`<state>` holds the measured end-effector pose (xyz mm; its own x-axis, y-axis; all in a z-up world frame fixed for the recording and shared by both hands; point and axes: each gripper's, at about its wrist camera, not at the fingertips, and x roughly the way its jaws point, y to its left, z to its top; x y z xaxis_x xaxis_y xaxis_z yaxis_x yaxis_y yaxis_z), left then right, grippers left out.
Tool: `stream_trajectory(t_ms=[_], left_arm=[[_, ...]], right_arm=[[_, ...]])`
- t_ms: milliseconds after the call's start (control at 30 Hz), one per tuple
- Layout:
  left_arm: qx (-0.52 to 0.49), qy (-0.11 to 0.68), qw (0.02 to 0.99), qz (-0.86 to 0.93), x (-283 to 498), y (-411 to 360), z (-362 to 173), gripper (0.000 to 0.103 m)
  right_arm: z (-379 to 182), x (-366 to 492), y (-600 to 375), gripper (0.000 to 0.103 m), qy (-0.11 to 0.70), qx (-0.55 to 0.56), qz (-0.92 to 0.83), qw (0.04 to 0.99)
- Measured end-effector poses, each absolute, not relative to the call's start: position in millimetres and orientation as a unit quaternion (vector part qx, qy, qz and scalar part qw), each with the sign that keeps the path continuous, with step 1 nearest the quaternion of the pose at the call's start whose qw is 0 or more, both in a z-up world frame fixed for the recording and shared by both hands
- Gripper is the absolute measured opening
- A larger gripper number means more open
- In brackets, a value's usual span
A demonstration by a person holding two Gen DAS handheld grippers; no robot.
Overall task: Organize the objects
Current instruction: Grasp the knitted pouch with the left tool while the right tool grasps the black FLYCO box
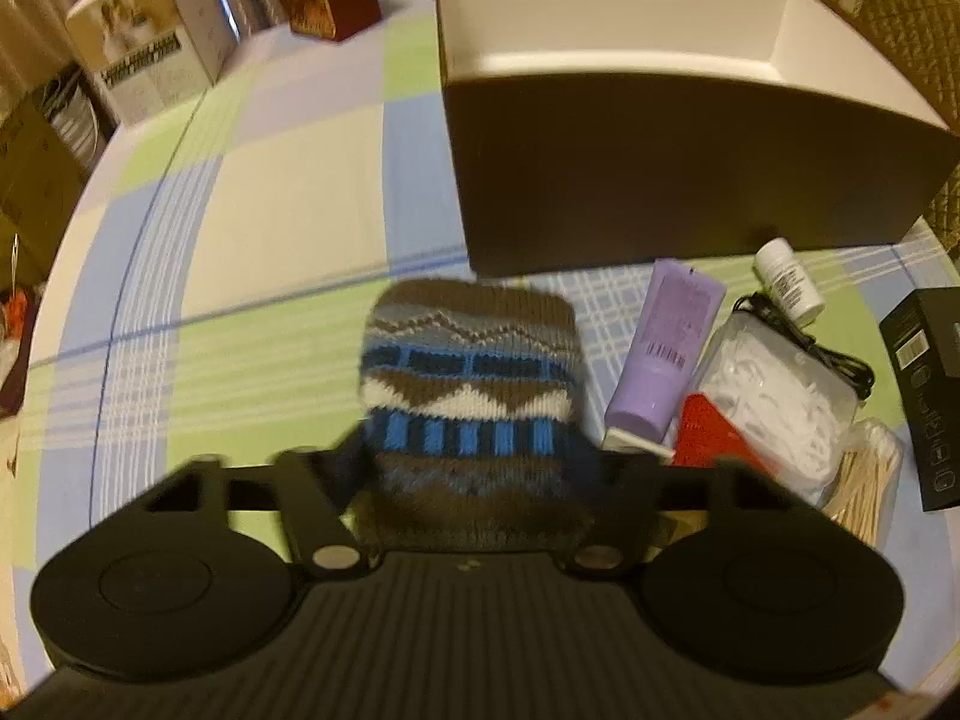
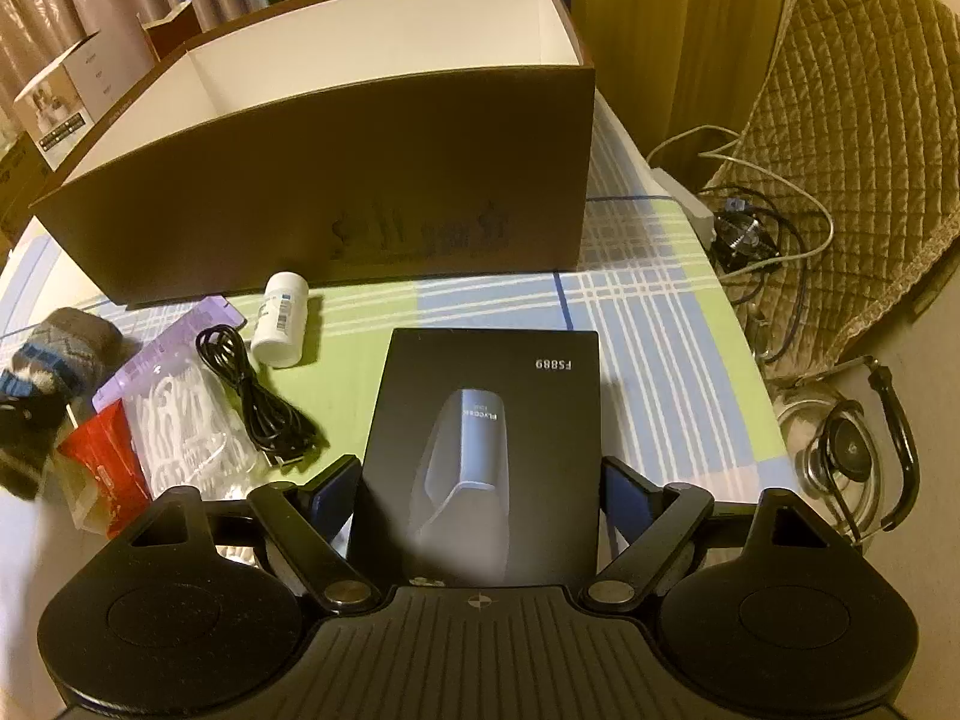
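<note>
A knitted sock (image 1: 468,360) with brown, blue and white bands lies on the checked tablecloth (image 1: 270,228), just in front of a big brown cardboard box (image 1: 690,180) with a white inside. My left gripper (image 1: 474,456) is shut on the near end of the sock, a finger pressing each side. In the right wrist view a black product box (image 2: 486,396) lies flat before the same cardboard box (image 2: 360,180). My right gripper (image 2: 480,492) straddles the black box's near end with both pads against its sides. The sock (image 2: 54,354) shows at the far left there.
Between the two grippers lie a purple tube (image 1: 666,348), a white pill bottle (image 2: 279,321), a clear bag of white floss picks (image 1: 774,396), a coiled black cable (image 2: 252,396), a red packet (image 1: 714,432) and cotton swabs (image 1: 864,486). A quilted chair (image 2: 858,150) and floor cables stand past the table's right edge.
</note>
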<state>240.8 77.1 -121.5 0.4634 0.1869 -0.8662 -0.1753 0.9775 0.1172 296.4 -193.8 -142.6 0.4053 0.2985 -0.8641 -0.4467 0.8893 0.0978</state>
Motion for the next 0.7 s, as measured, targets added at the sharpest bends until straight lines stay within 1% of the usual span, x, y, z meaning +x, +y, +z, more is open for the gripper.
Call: stream_trajectory(t_ms=[33, 67, 100, 200, 433, 600, 633, 667, 700], left_arm=[[0.005, 0.503, 0.858, 0.104, 239.7, 77.7, -119.6, 0.034], [0.003, 0.499, 0.86, 0.104, 237.9, 79.2, -117.2, 0.03], [0.0, 0.495, 0.862, 0.105, 235.6, 81.3, -114.6, 0.028], [-0.015, 0.484, 0.868, 0.114, 225.4, 89.9, -104.2, 0.026], [-0.053, 0.45, 0.879, 0.147, 190.8, 115.5, -68.7, 0.026], [-0.061, 0.441, 0.88, 0.165, 172.6, 121.9, -56.2, 0.026], [-0.063, 0.44, 0.88, 0.166, 170.0, 121.6, -54.9, 0.026], [-0.064, 0.439, 0.881, 0.165, 168.0, 120.7, -53.8, 0.026], [-0.066, 0.438, 0.882, 0.164, 166.6, 118.9, -53.1, 0.026]], right_arm=[[-142.1, 296.5, -193.2, 0.083, 0.497, -0.075, 0.223, 0.835], [-142.1, 296.4, -193.4, 0.084, 0.497, -0.075, 0.223, 0.835], [-141.6, 296.1, -192.6, 0.085, 0.496, -0.075, 0.224, 0.836], [-140.5, 295.0, -191.1, 0.087, 0.494, -0.077, 0.224, 0.837], [-141.6, 293.3, -189.3, 0.087, 0.491, -0.086, 0.222, 0.838], [-145.1, 293.1, -187.2, 0.087, 0.492, -0.097, 0.219, 0.837], [-146.1, 292.7, -186.2, 0.085, 0.492, -0.104, 0.22, 0.836], [-146.8, 291.9, -185.6, 0.08, 0.49, -0.11, 0.218, 0.837], [-146.8, 291.3, -185.4, 0.079, 0.487, -0.116, 0.219, 0.837]])
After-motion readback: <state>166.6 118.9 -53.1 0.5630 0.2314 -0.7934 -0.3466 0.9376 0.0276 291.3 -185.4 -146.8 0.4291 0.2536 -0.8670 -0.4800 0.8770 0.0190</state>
